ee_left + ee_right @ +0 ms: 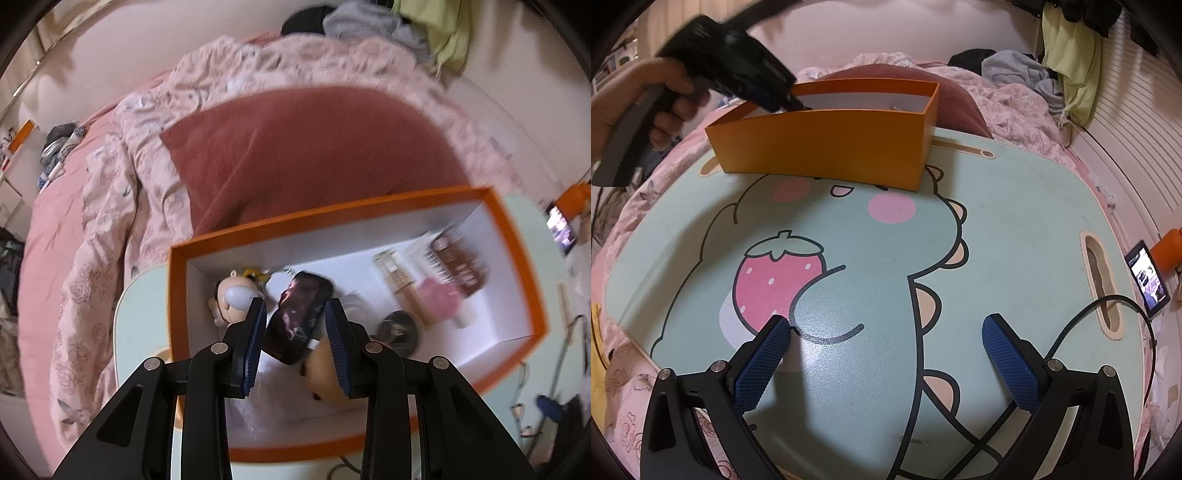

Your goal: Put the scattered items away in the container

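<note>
Over the orange box with a white inside, my left gripper is shut on a dark glossy oblong item, which hangs tilted between the blue pads. A blurred tan object shows just under it. In the box lie a doll-head keychain, a brown packet, a pink item, a tan stick and a dark round disc. My right gripper stands open and holds nothing, above the mint cartoon lap table. The orange box sits at the table's far edge; a hand dips the other tool into it.
A lit phone leans at the right, and a black cable crosses the table near a handle slot. Behind the box lie a red-brown pillow, a pink floral quilt and piled clothes.
</note>
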